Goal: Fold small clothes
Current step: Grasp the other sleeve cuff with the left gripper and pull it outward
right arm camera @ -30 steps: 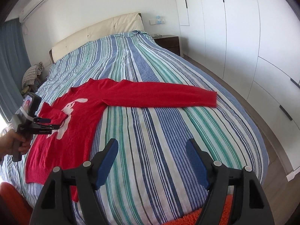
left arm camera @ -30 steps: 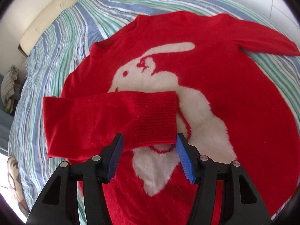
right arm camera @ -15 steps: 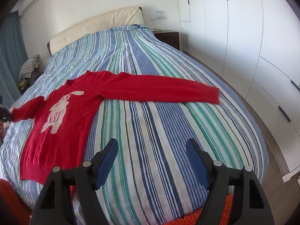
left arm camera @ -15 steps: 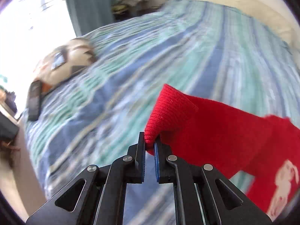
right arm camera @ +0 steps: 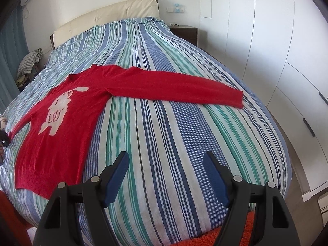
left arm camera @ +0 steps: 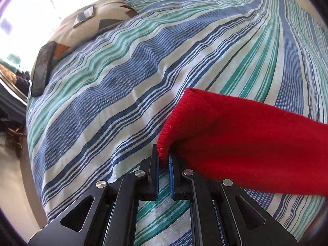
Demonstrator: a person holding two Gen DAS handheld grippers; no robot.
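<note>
A red sweater (right arm camera: 67, 123) with a white rabbit design lies front up on the striped bed (right arm camera: 164, 133). Its right sleeve (right arm camera: 184, 88) stretches flat toward the bed's right side. My left gripper (left arm camera: 163, 160) is shut on the cuff of the left sleeve (left arm camera: 235, 135), which is pulled out straight over the bedspread (left arm camera: 123, 82). That gripper shows only as a dark shape at the far left edge in the right wrist view (right arm camera: 4, 138). My right gripper (right arm camera: 167, 172) is open and empty, low over the bed's foot end, to the right of the sweater's hem.
A patterned cushion (left arm camera: 90, 22) and a dark phone (left arm camera: 43, 67) lie near the bed edge by the window. A headboard (right arm camera: 106, 16), nightstand (right arm camera: 184, 32) and white wardrobes (right arm camera: 276, 51) stand around the bed. An orange rug (right arm camera: 215, 237) lies at its foot.
My left gripper shut on the folded-in left sleeve's cuff and pulled it outward off the sweater's front, away from the body. My right gripper stayed open and rose slightly.
</note>
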